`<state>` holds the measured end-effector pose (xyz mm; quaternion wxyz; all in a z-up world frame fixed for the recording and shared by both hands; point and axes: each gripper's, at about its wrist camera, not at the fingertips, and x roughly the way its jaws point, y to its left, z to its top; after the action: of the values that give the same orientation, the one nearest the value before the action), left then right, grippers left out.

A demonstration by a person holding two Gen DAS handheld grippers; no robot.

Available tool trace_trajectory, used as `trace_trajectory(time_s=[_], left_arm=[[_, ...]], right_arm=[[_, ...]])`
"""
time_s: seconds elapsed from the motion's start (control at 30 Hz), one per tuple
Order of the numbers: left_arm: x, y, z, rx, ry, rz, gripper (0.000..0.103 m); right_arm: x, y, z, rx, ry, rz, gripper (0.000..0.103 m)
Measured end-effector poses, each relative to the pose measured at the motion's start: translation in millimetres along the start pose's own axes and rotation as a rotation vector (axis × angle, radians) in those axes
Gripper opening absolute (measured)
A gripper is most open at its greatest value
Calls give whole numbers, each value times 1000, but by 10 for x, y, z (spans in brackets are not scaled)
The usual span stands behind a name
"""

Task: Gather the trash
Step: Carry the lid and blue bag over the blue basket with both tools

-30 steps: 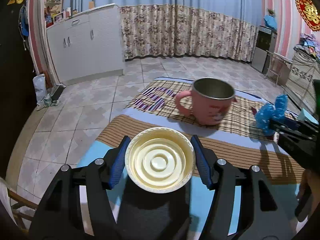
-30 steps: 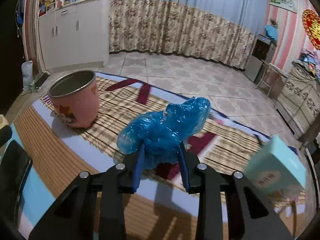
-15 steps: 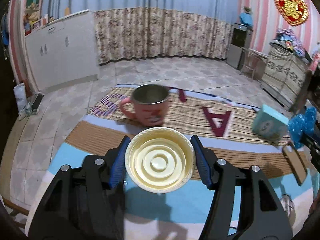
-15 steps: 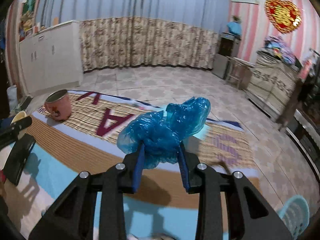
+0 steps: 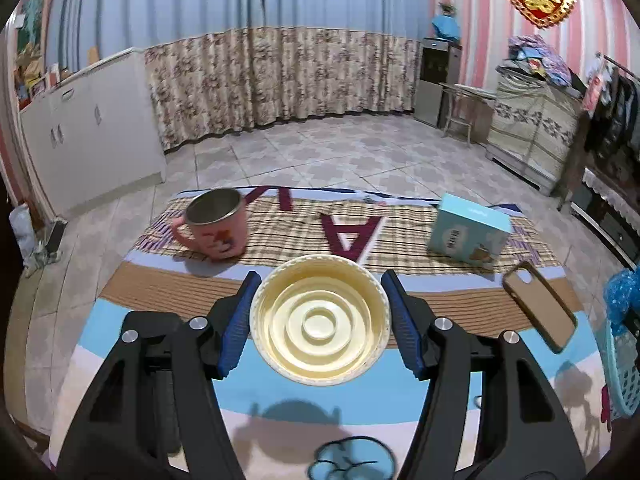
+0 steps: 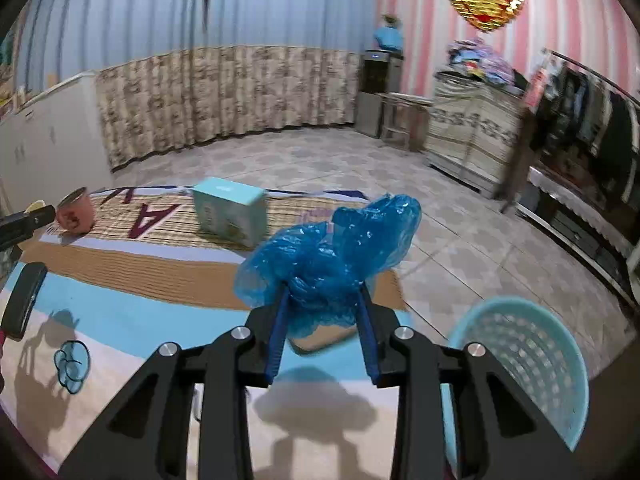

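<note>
My left gripper is shut on a cream plastic cup, seen bottom-on, held above the striped cloth of the table. My right gripper is shut on a crumpled blue plastic bag, which bulges up and to the right of the fingers. A light blue perforated basket stands just right of and below the right gripper, off the table's right edge. That basket and the blue bag also show at the right edge of the left wrist view.
On the cloth stand a pink mug at the far left and a pale blue box at the far right. A brown-cased phone lies near the right side. A dark flat object lies at the left. Tiled floor surrounds the table.
Both grippers have swung to the right with their loads. The mug has slid left in both views, the box and phone have come into the left view, and the basket has appeared.
</note>
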<state>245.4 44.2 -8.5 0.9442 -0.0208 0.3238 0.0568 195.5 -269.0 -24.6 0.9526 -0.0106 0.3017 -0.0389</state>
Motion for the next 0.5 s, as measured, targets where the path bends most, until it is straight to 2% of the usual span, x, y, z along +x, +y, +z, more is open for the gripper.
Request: trace_trajectory(time_s=[0.1, 0.23, 0.5], left_arm=[[-50, -155, -14, 5, 0, -29, 60], [-132, -470, -24, 48, -13, -64, 60], [-182, -979, -103, 83, -4, -140, 60]], right_arm=[[-20, -224, -79, 35, -5, -53, 32], [-44, -457, -107, 82, -19, -80, 32], [-138, -629, -67, 81, -60, -126, 32]])
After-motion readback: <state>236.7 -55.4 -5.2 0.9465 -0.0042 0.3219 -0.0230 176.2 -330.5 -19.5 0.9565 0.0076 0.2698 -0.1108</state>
